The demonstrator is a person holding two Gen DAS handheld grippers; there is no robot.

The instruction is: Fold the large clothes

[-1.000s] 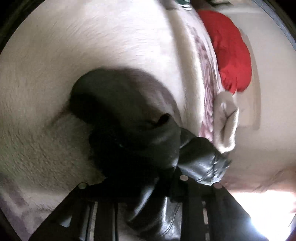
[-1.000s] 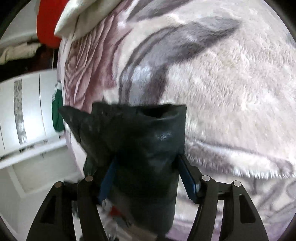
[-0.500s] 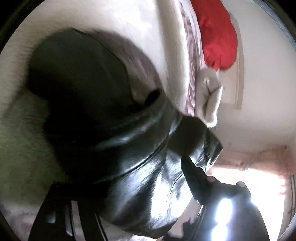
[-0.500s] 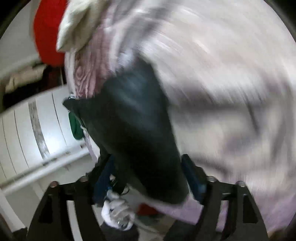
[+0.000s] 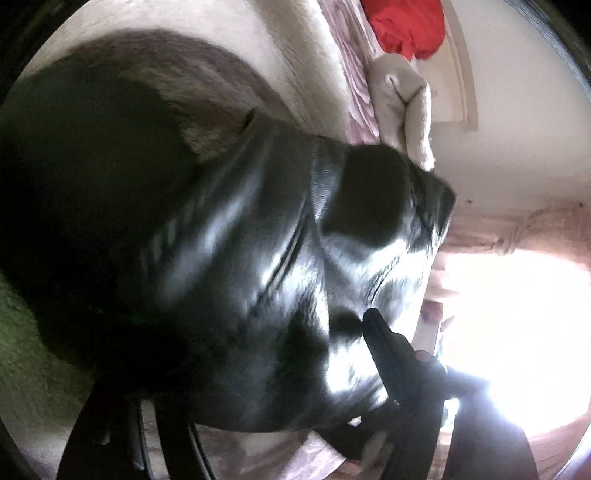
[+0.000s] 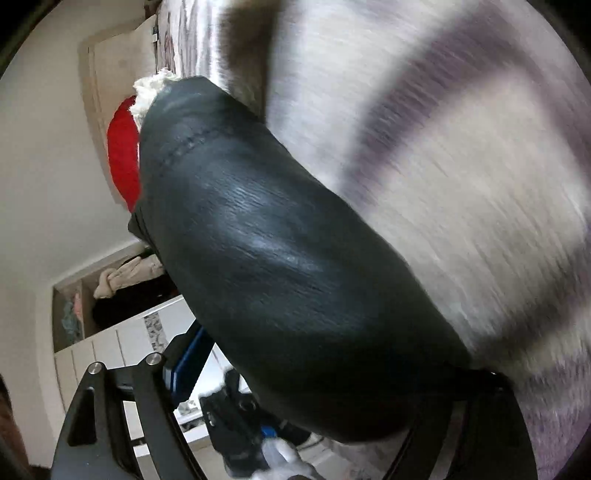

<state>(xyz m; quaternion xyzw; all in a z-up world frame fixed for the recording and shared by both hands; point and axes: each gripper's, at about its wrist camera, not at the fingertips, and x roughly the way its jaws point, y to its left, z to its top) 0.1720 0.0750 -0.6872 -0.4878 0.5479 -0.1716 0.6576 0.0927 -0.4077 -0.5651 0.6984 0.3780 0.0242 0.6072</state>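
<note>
A black leather garment [image 5: 258, 266] fills most of the left wrist view, held up over a fluffy white and mauve blanket [image 5: 207, 40]. My left gripper [image 5: 258, 369] is shut on its folds; one dark fingertip [image 5: 380, 332] shows at its right. In the right wrist view the same black garment [image 6: 280, 258] bulges between the fingers of my right gripper [image 6: 314, 376], which is shut on it. The blue pad of the left finger [image 6: 188, 365] shows beside it. The blanket [image 6: 443, 147] lies behind, blurred.
A red cloth [image 5: 406, 26] and a cream cloth [image 5: 402, 99] lie at the blanket's far end; the red cloth also shows in the right wrist view [image 6: 123, 162]. A white wardrobe with an open shelf [image 6: 110, 295] stands at the left. A bright window [image 5: 517, 314] glares at the right.
Both grippers have lifted and swung with the black garment. It has come closer and fills more of each view. The right view has tilted toward the wall and wardrobe.
</note>
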